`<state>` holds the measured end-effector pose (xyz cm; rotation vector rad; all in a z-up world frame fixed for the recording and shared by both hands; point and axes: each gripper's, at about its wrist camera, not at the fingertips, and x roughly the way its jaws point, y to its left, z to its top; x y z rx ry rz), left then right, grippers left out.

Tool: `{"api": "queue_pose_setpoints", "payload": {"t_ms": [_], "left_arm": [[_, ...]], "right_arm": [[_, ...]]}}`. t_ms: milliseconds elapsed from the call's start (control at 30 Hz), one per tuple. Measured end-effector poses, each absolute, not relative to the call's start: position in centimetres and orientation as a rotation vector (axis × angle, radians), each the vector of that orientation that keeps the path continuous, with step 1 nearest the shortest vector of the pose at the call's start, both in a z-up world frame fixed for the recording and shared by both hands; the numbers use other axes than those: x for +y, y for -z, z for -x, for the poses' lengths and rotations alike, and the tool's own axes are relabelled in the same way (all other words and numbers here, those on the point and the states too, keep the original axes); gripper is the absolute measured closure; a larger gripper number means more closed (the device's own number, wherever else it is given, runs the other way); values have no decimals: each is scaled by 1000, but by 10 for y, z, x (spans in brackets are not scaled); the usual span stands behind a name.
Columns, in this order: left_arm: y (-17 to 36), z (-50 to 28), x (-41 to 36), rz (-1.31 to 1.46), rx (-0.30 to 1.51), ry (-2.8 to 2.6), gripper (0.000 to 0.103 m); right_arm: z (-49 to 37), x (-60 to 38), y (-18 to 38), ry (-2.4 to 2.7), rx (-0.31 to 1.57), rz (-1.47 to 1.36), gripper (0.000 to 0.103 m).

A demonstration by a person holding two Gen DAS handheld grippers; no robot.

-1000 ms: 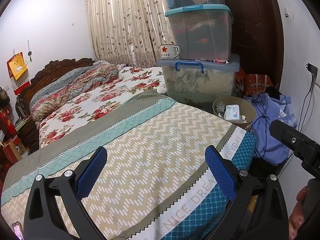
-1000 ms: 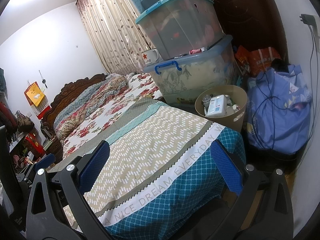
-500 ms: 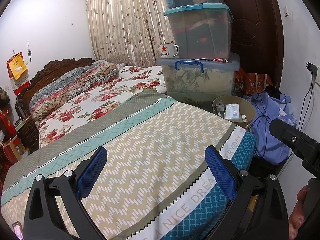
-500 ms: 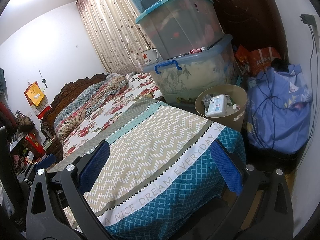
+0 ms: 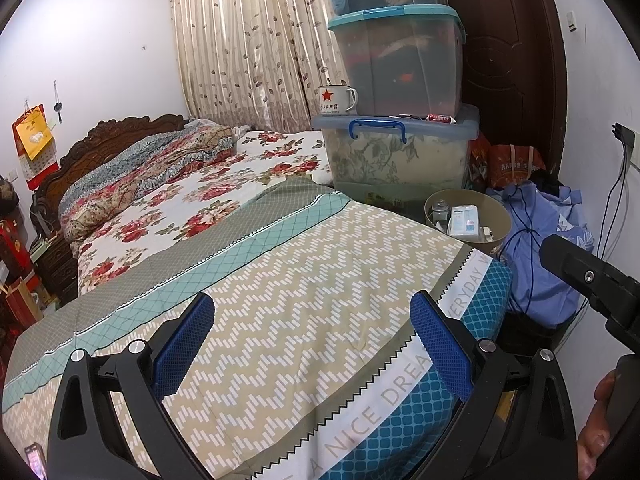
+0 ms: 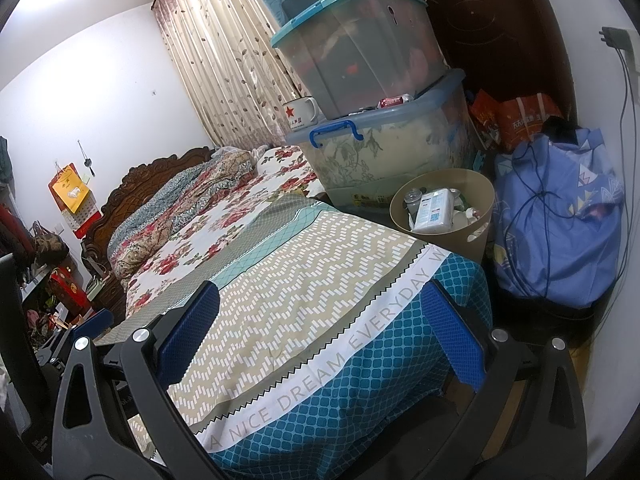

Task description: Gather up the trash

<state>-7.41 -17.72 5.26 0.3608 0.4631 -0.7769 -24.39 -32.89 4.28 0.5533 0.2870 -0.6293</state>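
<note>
Hovering over the bed [image 5: 304, 280], both claws gape empty; the bin [image 6: 476, 192] hides most of its trash [image 6: 434, 210].

A home bedroom: quilted bed [image 5: 248, 264], carved headboard [image 5: 116, 140], curtains [image 5: 248, 40], stacked storage bins [image 5: 396, 80]

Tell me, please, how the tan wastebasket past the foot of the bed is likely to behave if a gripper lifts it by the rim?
The wastebasket looks like thin plastic, so its rim may flex. It holds a white packet and a jar, probably light. These lie loose and may shift, tilting it if lifted from one side.
</note>
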Motion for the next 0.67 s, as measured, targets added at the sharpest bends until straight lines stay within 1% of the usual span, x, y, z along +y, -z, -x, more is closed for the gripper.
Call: {"api": "queue_pose_setpoints", "payload": {"t_ms": [667], "left_arm": [[-49,74,-178,-370,478,810,9]], "right_arm": [[244,-329,-42,629,287,-554,3]]}}
